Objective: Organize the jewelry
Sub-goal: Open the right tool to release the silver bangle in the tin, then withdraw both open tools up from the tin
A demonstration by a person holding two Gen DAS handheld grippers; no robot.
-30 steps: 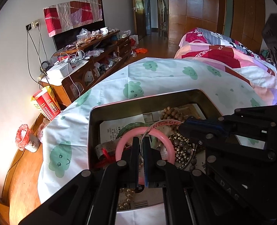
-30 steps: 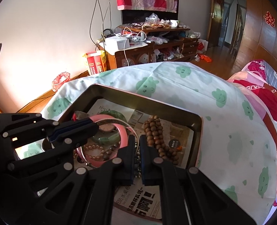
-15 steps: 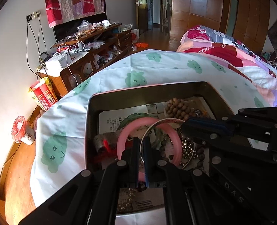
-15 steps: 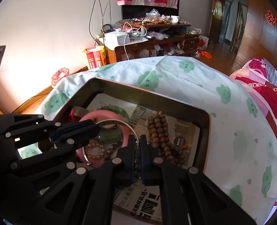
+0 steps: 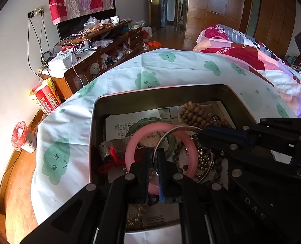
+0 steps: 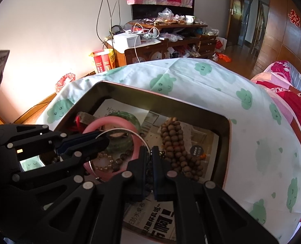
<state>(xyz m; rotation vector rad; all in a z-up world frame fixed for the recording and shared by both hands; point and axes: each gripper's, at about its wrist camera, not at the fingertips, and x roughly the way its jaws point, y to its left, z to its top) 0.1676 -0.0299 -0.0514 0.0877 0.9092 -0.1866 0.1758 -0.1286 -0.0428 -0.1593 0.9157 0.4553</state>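
Observation:
A dark metal tray (image 5: 150, 99) (image 6: 160, 99) lined with newspaper holds a pink bangle (image 5: 130, 152) (image 6: 109, 120), a green bangle (image 5: 148, 120) (image 6: 124, 114), a strand of wooden beads (image 5: 193, 113) (image 6: 173, 138) and a watch (image 5: 150, 140). Over them hangs a thin silver bangle (image 5: 177, 129) (image 6: 122, 129). My right gripper (image 6: 149, 152) (image 5: 201, 132) is shut on its far rim. My left gripper (image 5: 153, 158) (image 6: 103, 140) has the near rim between its jaws, which are opening, with a gap showing beside the rim.
The tray rests on a white cloth with green cloud faces (image 5: 146, 79). A cluttered wooden cabinet (image 5: 93, 46) stands along the wall, with a red box (image 5: 44, 99) on the floor beside it. A quilted bed (image 5: 252, 55) lies to the right.
The left gripper's jaws have parted slightly around the silver bangle's rim. The right gripper has stayed shut on the bangle, and both hands have kept their place.

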